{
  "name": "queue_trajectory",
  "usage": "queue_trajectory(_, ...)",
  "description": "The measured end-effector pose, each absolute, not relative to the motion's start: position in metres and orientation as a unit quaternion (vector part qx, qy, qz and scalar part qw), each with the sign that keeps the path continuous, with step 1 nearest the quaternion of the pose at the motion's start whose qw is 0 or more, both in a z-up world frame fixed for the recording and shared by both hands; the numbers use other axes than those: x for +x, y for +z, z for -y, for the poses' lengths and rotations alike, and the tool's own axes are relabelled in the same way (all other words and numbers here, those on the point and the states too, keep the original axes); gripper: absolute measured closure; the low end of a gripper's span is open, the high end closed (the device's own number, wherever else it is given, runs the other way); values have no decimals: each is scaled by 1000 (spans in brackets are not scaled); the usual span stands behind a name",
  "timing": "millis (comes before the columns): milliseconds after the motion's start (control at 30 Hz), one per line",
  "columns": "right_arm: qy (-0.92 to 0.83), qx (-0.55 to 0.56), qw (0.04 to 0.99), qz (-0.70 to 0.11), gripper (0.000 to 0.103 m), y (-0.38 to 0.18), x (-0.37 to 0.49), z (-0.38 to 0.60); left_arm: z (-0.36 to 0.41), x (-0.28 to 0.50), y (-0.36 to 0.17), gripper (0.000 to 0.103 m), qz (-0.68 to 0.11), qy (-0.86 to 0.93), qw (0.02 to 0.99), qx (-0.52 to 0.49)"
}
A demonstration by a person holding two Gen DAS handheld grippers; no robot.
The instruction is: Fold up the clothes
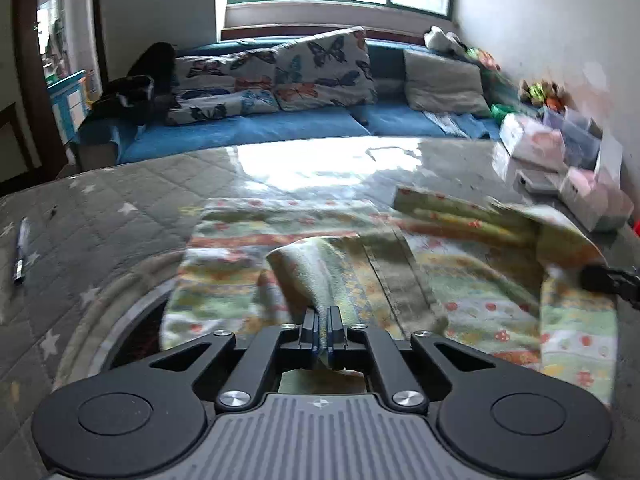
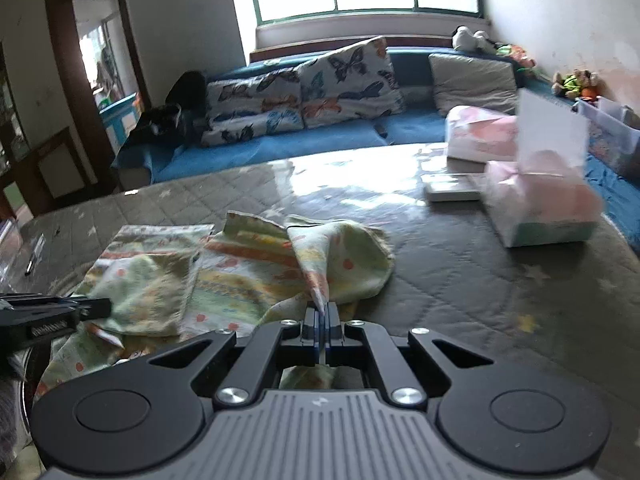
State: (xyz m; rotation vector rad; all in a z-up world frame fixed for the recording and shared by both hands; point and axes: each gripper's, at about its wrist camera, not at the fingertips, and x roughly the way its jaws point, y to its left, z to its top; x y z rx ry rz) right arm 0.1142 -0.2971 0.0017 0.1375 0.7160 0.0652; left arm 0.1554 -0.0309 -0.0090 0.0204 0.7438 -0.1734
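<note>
A light green patterned garment [image 1: 304, 248] with orange and yellow stripes lies spread on the grey quilted table [image 1: 100, 208]. My left gripper [image 1: 323, 312] is shut on a lifted fold of it near its front edge. The same garment shows in the right wrist view [image 2: 240, 264]. My right gripper [image 2: 322, 312] is shut on another raised corner of it at its right side. The right gripper's tip shows at the right edge of the left wrist view [image 1: 608, 280], and the left gripper's tip shows at the left of the right wrist view [image 2: 56, 312].
A pen [image 1: 21, 252] lies at the table's left. Tissue packs [image 2: 536, 200] and a flat white box [image 2: 452, 188] stand at the table's right. A blue sofa [image 1: 248, 128] with butterfly cushions [image 1: 320, 68] stands behind the table.
</note>
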Motion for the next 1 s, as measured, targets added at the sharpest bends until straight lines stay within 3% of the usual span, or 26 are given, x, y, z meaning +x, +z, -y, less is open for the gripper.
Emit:
queue_trajectory(400, -27, 89, 943, -319, 101, 12, 26, 357, -84, 65, 43, 100, -299, 30, 951, -74)
queue_trajectory(567, -56, 81, 931, -353, 100, -9, -1, 373, -137, 16, 34, 100, -327, 91, 935, -105)
queue_trajectory(767, -87, 94, 916, -380, 81, -27, -12, 394, -165, -10, 7, 100, -372, 134, 910, -122)
queue_trajectory(867, -95, 84, 921, -368, 78, -22, -9, 396, -166, -11, 4, 99, -385, 132, 905, -126)
queue_trajectory(967, -81, 63, 930, -353, 56, -17, 0, 392, -165, -8, 5, 95, -383, 138, 906, -119)
queue_trajectory(1000, -76, 53, 932, -352, 54, -16, 5, 387, -166, -8, 5, 95, -381, 143, 906, -119)
